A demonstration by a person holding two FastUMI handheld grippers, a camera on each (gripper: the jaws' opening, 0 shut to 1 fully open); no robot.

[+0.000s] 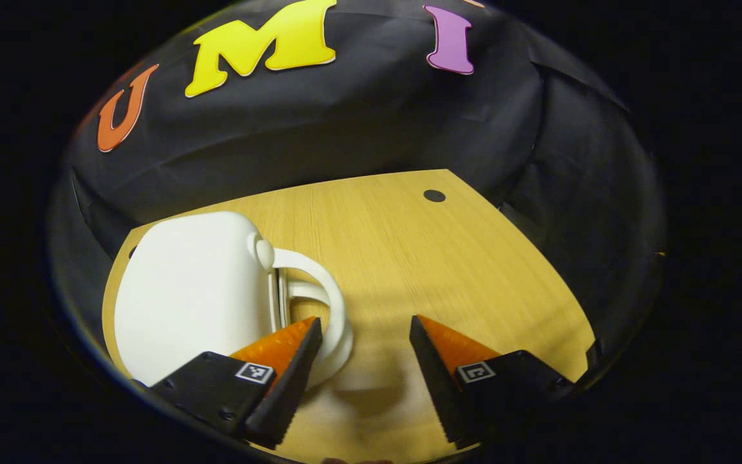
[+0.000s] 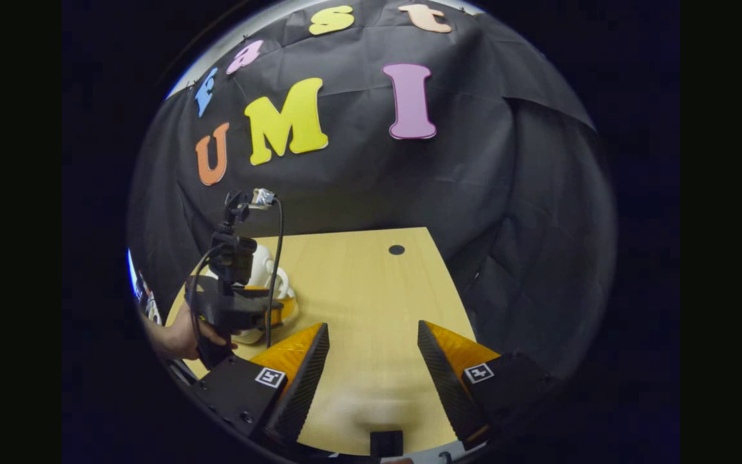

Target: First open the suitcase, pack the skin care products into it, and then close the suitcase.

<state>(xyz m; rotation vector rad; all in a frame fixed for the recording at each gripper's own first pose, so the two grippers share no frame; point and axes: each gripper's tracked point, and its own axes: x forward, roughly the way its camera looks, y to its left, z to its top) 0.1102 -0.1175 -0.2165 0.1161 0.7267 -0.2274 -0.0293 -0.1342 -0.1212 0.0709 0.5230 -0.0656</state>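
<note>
Clearly the white suitcase (image 1: 190,290) lies closed near the left edge of the wooden table (image 1: 448,258), its handle (image 1: 319,290) turned toward the middle of the table. The left gripper (image 1: 364,361) hovers just beside that handle with its jaws wide apart and nothing between them; I judge it is placed there to reach the handle or the seam and begin the opening. The right gripper (image 2: 371,367) waits over the bare table near the front edge, also wide and holding nothing, probably to leave room. In the right gripper view a hand (image 2: 181,338) carries the left gripper by the suitcase. I cannot find the skin care products.
</note>
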